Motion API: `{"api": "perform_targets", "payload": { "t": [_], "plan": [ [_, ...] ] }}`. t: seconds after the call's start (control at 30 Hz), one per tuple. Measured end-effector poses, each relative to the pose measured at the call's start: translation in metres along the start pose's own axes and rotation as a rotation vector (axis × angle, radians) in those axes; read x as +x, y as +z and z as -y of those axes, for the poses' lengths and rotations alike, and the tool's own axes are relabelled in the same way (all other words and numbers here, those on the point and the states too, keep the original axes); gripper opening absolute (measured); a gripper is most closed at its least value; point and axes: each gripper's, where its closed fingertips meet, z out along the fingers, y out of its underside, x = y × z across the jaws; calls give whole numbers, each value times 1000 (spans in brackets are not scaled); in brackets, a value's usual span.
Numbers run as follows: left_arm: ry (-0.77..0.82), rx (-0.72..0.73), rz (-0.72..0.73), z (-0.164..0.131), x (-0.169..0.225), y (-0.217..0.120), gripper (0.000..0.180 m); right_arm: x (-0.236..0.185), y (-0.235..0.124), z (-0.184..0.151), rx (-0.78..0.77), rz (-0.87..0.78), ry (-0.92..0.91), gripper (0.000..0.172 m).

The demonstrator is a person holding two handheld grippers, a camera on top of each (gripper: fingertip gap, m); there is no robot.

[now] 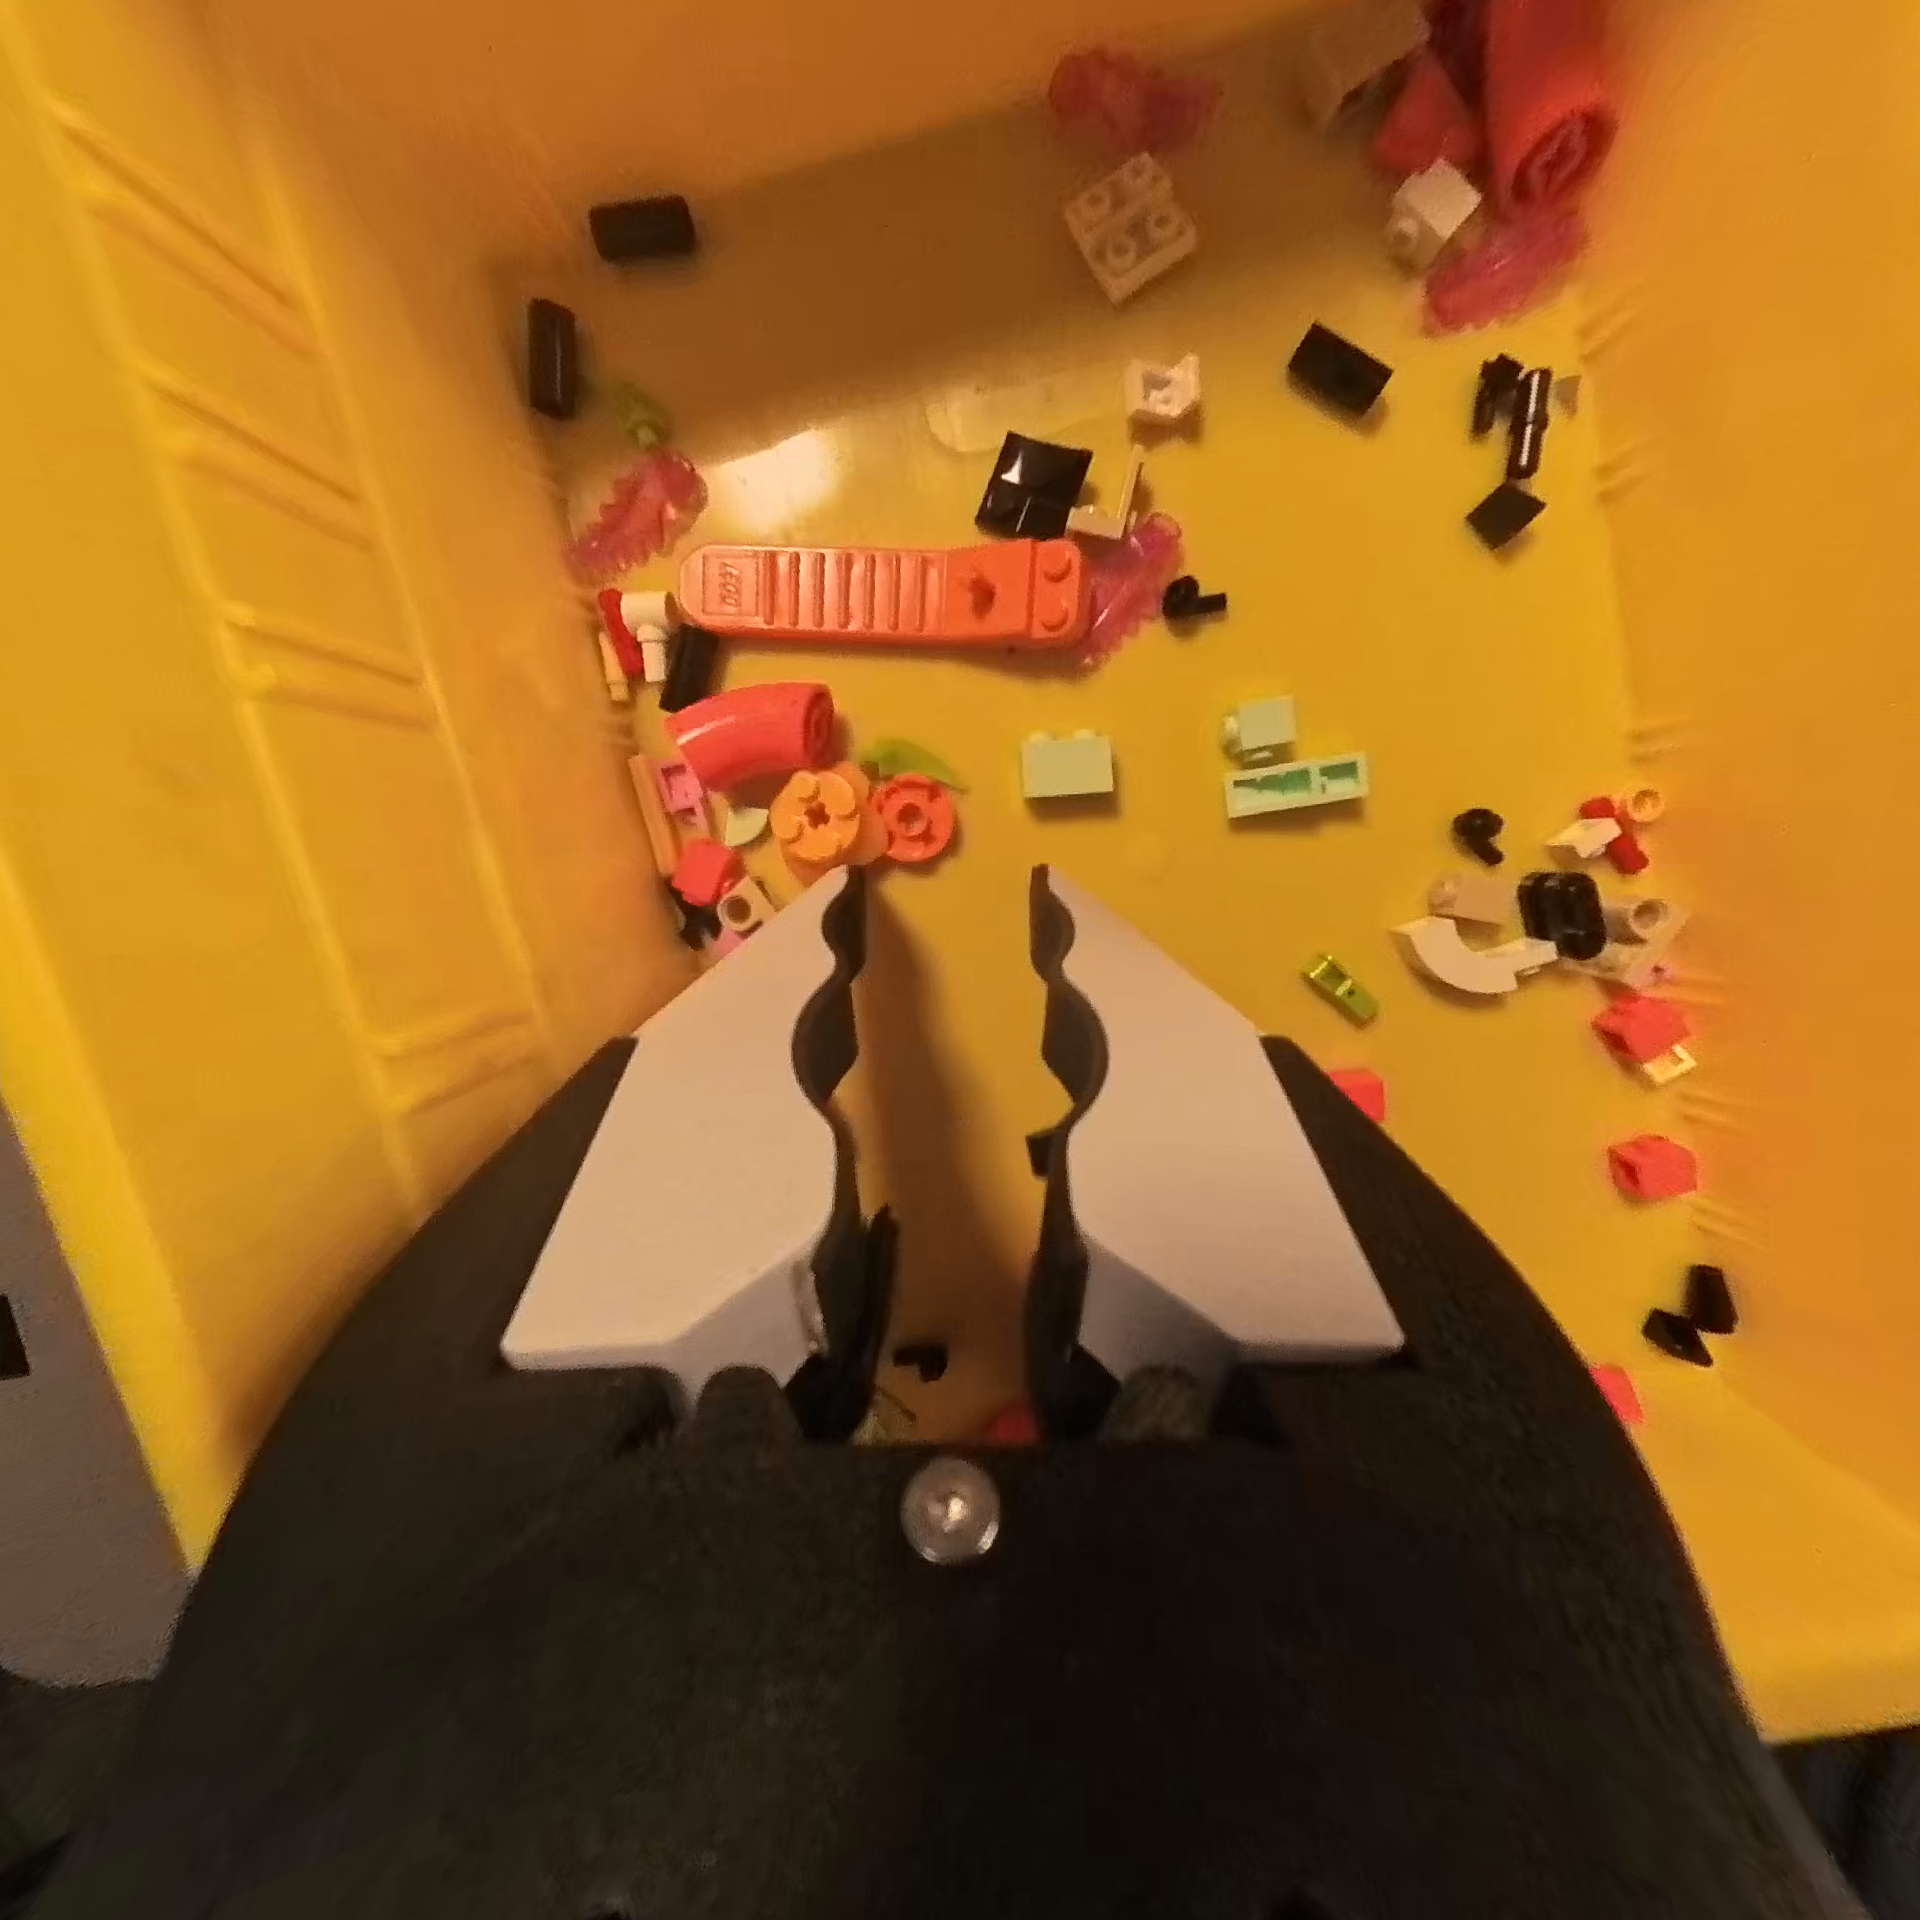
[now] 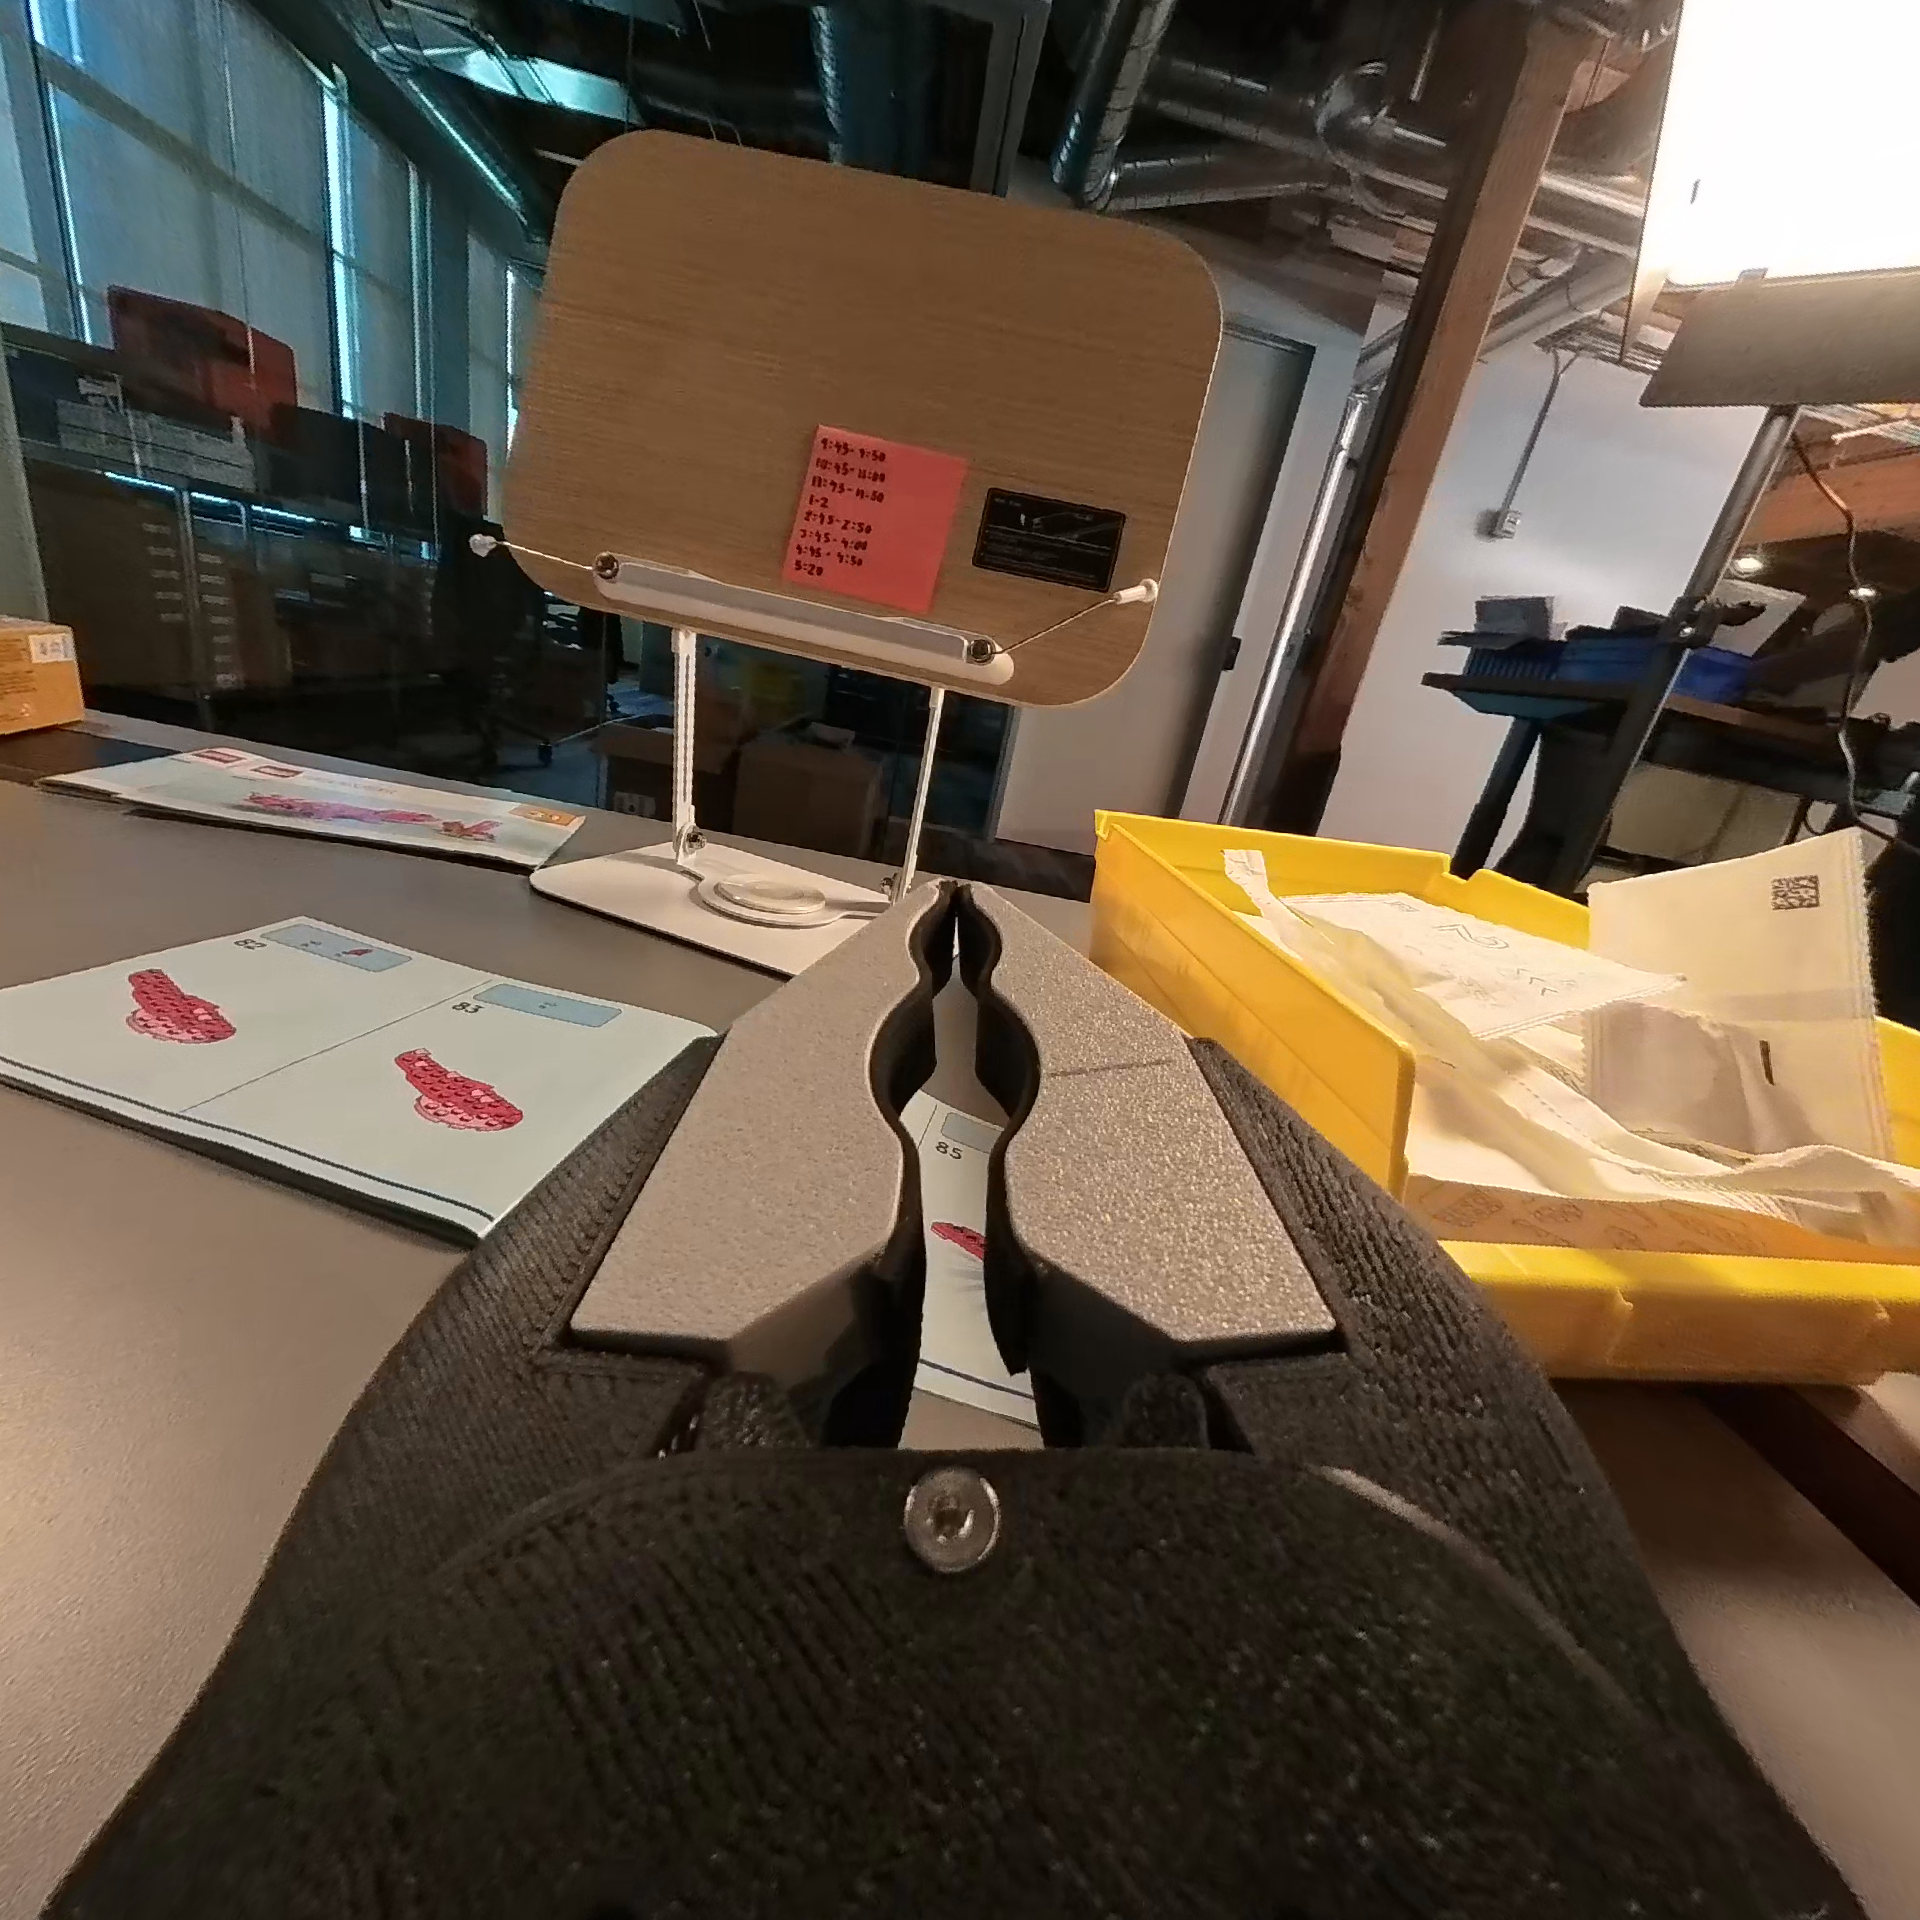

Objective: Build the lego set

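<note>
- The left gripper point(image 1: 945, 883) reaches down inside a deep yellow plastic bin point(image 1: 312, 727); its jaws stand partly open with nothing between them — only bare yellow floor shows in the gap.
- Just beyond the left fingertip point(image 1: 831, 894) lies a light-orange round flower-shaped toy piece point(image 1: 819, 818), touching a coral round studded piece point(image 1: 912, 820); neither one is in the grasp.
- A curved coral half-tube brick point(image 1: 753, 740) lies just behind them, beside the bin's ribbed left wall, where small pink, red and black bits are crowded together.
- Open floor runs ahead of the right fingertip up to a pale mint-green two-stud brick point(image 1: 1070, 767), and further right to a mint-green hollow brick lying on its side point(image 1: 1297, 787).
- A long orange ridged brick-separator tool point(image 1: 883, 605) lies across the view, its long axis running left to right, its wider studded end to the right.
- The right wall is close, with red, white and black pieces scattered along its foot.
- The right gripper point(image 2: 954, 891) hangs over a grey surface point(image 2: 208, 1351), jaws fully closed tip to tip and gripping nothing.
- Beneath it lies an open light-blue instruction booklet point(image 2: 343, 1049); a second yellow bin full of torn white paper bags point(image 2: 1247, 987) sits just to its right, and a wooden-board book stand on a white base point(image 2: 831, 416) stands ahead.
</note>
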Motion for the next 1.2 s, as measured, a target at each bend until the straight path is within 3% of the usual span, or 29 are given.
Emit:
{"api": "perform_targets", "payload": {
  "t": [0.2,0.27,0.37,0.57,0.67,0.87,1.1,1.2],
  "plan": [
    [40,36,-2,6,3,3,21,-1,0,0,3,6,7,0],
    [101,9,-51,2,16,1,12,-1,0,1,4,8,11,0],
    [143,-36,-110,-5,28,-3,14,0,0,1,5,9,16,0],
    [303,72,74,11,11,3,16,0,0,1,6,13,28,0],
    [333,87,85,14,14,2,23,1,0,1,7,9,33,0],
    [188,68,-119,13,28,5,71,5,-1,1,10,0,59,0],
    [191,-13,-311,-3,56,-12,67,8,-1,1,14,-6,90,0],
    [221,4,-203,-2,42,-12,57,9,-1,1,16,-5,104,0]
  ]
}}
